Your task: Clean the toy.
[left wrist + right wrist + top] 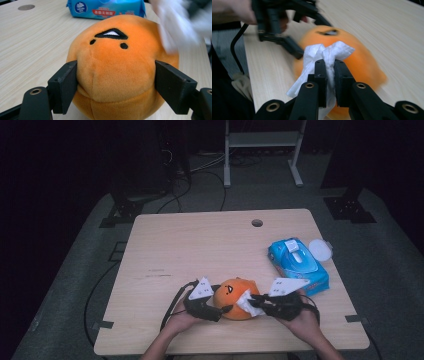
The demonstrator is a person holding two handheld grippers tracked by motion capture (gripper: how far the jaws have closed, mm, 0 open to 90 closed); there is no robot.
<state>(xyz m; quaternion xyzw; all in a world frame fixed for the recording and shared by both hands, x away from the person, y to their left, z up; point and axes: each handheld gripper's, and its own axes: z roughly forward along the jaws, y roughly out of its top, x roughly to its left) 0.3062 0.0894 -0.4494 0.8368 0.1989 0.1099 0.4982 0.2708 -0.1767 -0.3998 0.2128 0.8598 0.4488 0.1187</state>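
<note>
Toy (234, 296) sits low and centre on the bench (200, 250), my left tool (115, 82) clamped on its sides to steady it. My right tool (330, 75), at its right, pinches a white wipe (322, 53) against it for cleaning.

Round orange plush (234, 298), black face up, sits near front tabletop edge; crumpled white wipe (248, 304) against its right side.
</note>
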